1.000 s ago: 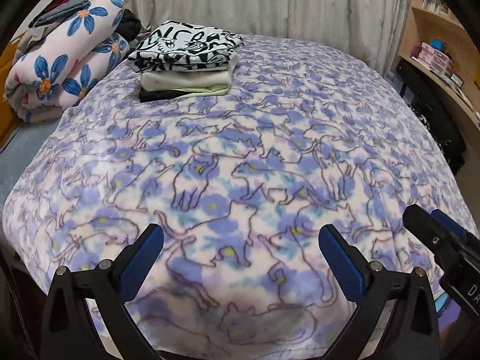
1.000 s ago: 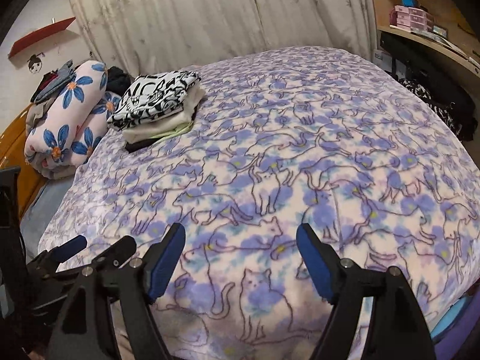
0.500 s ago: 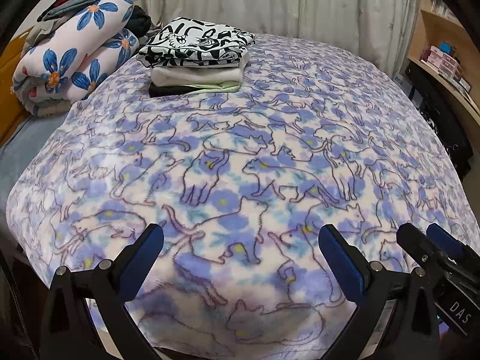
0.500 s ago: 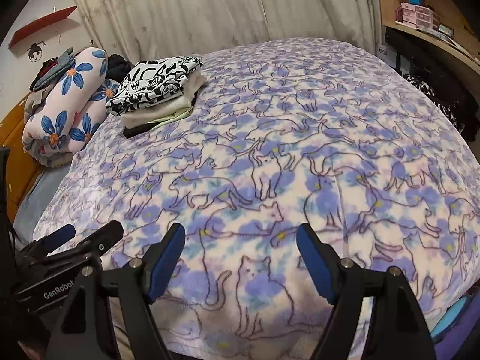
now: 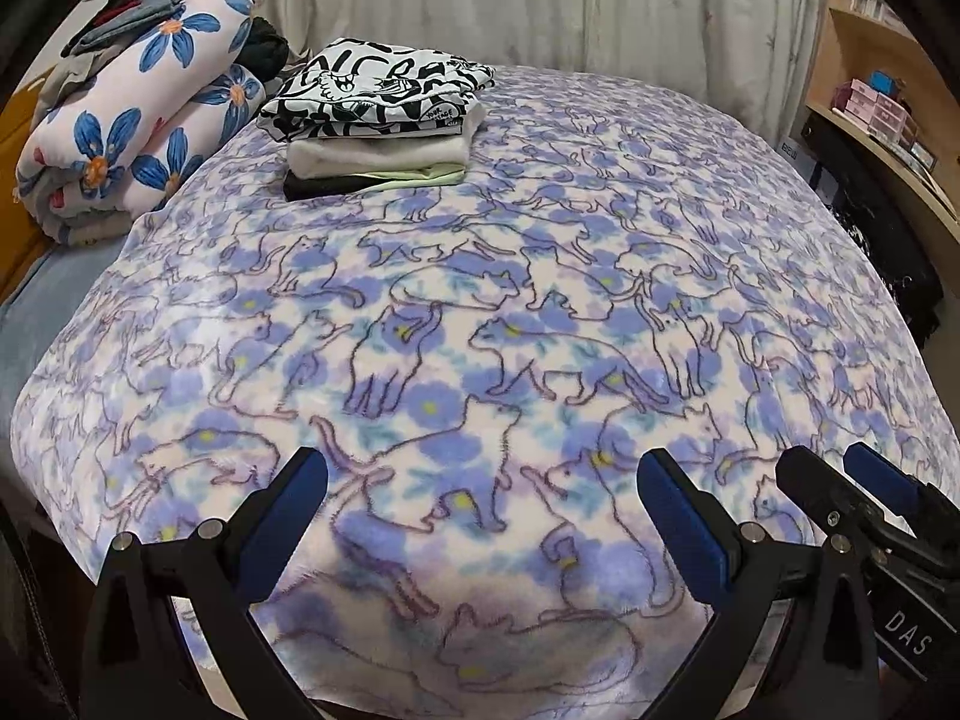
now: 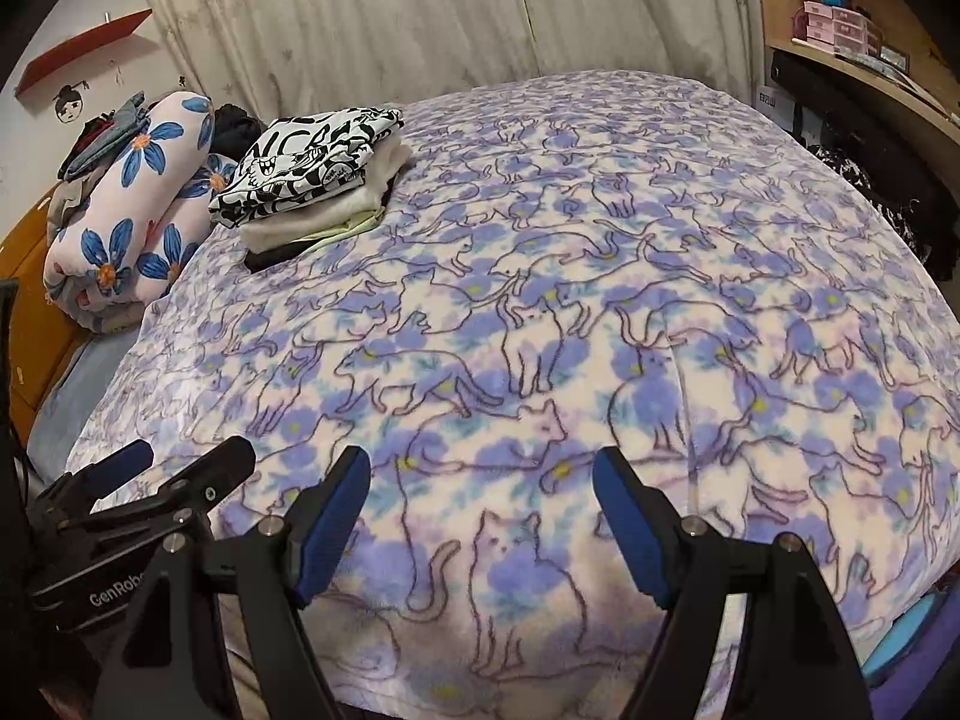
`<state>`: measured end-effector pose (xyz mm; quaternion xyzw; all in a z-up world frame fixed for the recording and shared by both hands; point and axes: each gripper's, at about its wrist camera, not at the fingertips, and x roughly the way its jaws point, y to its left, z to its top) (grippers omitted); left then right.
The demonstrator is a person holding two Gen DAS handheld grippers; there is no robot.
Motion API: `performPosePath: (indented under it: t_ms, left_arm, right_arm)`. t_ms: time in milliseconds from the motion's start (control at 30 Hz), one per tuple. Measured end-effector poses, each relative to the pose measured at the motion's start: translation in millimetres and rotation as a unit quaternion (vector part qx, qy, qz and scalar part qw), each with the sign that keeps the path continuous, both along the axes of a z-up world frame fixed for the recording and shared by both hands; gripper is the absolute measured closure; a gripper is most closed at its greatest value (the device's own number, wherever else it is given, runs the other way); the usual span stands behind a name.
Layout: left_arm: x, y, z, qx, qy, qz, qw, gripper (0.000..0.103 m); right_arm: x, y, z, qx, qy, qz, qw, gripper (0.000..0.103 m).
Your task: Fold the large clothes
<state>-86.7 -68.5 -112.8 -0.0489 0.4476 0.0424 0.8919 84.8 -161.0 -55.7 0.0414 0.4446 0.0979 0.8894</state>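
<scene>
A stack of folded clothes (image 5: 378, 120) with a black-and-white printed garment on top sits at the far left of the bed; it also shows in the right wrist view (image 6: 312, 180). A purple cat-print blanket (image 5: 510, 312) covers the bed and shows in the right wrist view (image 6: 570, 300) too. My left gripper (image 5: 480, 498) is open and empty over the near edge of the blanket. My right gripper (image 6: 480, 492) is open and empty, just to the right of the left one. No unfolded garment is in view.
A rolled floral quilt (image 5: 126, 132) with loose clothes on top lies at the far left. Curtains (image 6: 420, 18) hang behind the bed. Wooden shelves (image 6: 858, 54) with small boxes stand on the right, with dark items below.
Both grippers have drifted slightly, so the folded stack and quilt shift a little right in the left wrist view. Both stay open and empty.
</scene>
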Motion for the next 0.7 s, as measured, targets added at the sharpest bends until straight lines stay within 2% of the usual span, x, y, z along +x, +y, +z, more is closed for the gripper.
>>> performPosePath:
  t_ms: [700]
  left_arm:
    - [1.4, 1.3, -3.7, -0.002, 0.006, -0.002, 1.0000, 0.001]
  right_arm:
    - [2.2, -1.5, -2.9, 0.002, 0.004, 0.000, 1.000, 0.026]
